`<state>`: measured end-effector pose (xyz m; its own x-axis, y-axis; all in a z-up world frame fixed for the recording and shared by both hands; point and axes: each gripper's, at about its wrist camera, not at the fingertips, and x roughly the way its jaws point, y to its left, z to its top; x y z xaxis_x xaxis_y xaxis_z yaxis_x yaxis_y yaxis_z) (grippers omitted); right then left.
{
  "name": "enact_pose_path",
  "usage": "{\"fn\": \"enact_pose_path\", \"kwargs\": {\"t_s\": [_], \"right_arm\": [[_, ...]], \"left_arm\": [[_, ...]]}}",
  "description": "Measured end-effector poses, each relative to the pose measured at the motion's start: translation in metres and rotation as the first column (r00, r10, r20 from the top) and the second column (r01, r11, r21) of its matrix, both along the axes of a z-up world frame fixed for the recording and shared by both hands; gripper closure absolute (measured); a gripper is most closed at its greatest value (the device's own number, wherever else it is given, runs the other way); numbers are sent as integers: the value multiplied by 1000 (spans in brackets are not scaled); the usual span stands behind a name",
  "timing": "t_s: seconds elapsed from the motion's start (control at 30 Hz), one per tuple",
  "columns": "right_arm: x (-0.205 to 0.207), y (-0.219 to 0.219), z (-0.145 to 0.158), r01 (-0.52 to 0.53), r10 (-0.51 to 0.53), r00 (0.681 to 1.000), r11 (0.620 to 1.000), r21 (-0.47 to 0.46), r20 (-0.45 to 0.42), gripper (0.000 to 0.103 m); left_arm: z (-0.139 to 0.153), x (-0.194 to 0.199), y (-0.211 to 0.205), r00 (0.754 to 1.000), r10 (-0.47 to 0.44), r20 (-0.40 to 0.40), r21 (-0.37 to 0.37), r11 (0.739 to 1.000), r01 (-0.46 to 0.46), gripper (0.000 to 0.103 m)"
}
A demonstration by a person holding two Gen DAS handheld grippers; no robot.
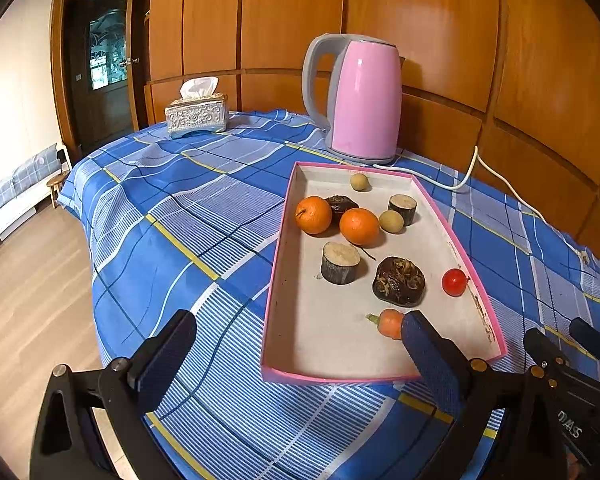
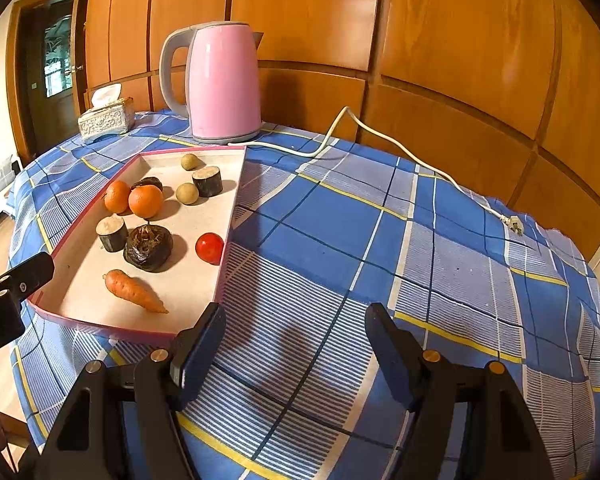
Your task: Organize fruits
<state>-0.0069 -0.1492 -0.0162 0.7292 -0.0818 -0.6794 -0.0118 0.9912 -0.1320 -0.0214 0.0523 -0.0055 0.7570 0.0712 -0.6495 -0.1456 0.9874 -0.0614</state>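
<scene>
On the checked tabletop (image 2: 380,240), the fruits are kept in a pink tray (image 2: 230,216). Both grippers, left (image 1: 296,344) and right (image 2: 296,344), are held open and empty. The tomato (image 2: 209,247) could be rolled away if nudged.

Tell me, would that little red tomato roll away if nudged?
Probably: the tomato looks round and glossy, so likely slippery. It rests against the tray wall, which should stop it that way. Its thin skin may bruise under hard squeezing.

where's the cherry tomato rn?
In the pink-rimmed tray, against its right wall in the right wrist view: the cherry tomato sits just right of the dark water chestnut, behind the carrot.
</scene>
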Motion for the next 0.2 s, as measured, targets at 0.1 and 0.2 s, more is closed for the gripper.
{"fn": "enact_pose_path", "kwargs": {"t_s": [0.1, 0.2], "right_arm": [[0, -1, -1, 0, 0, 1000, 1000, 1, -2, 30], [1, -2, -1, 1, -1, 1000, 1000, 5, -7, 30]], "left_arm": [[0, -1, 0, 1000, -2, 5, -1, 1000, 2, 1], [-1, 0, 1, 1000, -9, 0, -7, 1000, 9, 0]]}}
